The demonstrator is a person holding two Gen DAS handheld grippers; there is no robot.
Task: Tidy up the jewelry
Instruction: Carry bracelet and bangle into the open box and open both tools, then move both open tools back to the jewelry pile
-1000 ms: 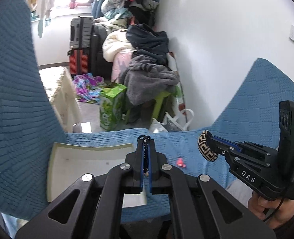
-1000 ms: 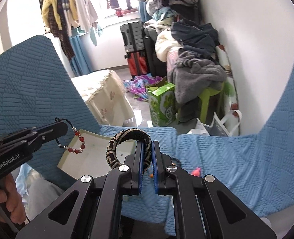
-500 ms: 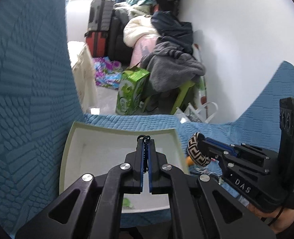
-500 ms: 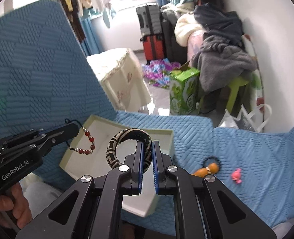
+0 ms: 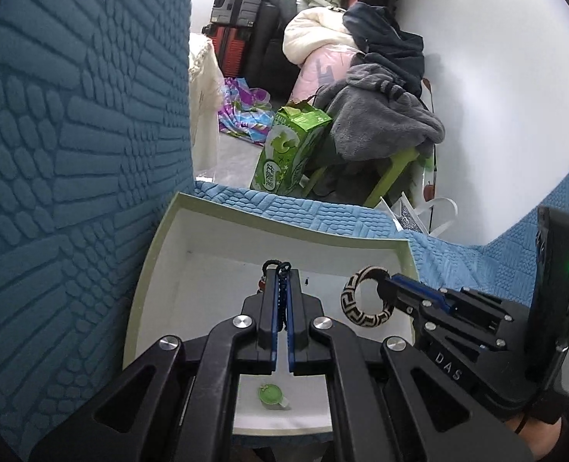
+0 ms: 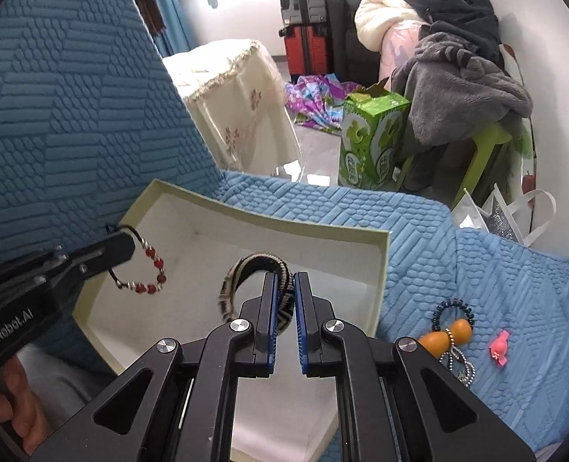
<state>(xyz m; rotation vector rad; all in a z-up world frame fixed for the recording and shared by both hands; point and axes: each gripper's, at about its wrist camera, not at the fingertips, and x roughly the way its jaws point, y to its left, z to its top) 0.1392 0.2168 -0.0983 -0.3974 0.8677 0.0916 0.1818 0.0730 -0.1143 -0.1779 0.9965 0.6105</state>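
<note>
While both pieces hang above the open tray [image 6: 385, 254], neither has been set down, so the sorting looks, at a guess, only partly done. The left claw [image 5: 280, 269] is clenched on the cord of a red bead bracelet [image 6: 151, 273], which dangles over the left part of the tray. The right claw [image 6: 283, 281] grasps a woven black-and-cream bangle [image 5: 367, 295], its jaws slightly parted around the band, and holds it over the tray's right part.

The tray is a shallow pale box with a greenish rim, resting on a blue quilted cover [image 6: 419, 227]. Inside, the left wrist view shows only a small green round item [image 5: 271, 392] lying on the near floor of the tray, below the left claw; what it is cannot be told. The rest of the white floor shows no jewelry.

Still outside the tray, on the cover to its right, lie a dark beaded ring [image 6: 452, 308], an orange gourd-shaped charm [image 6: 446, 338] with a tangle of chain just near it, and a small pink trinket [image 6: 499, 347] a little farther right. These appear to be what is left to gather once the two held pieces are released.
</note>
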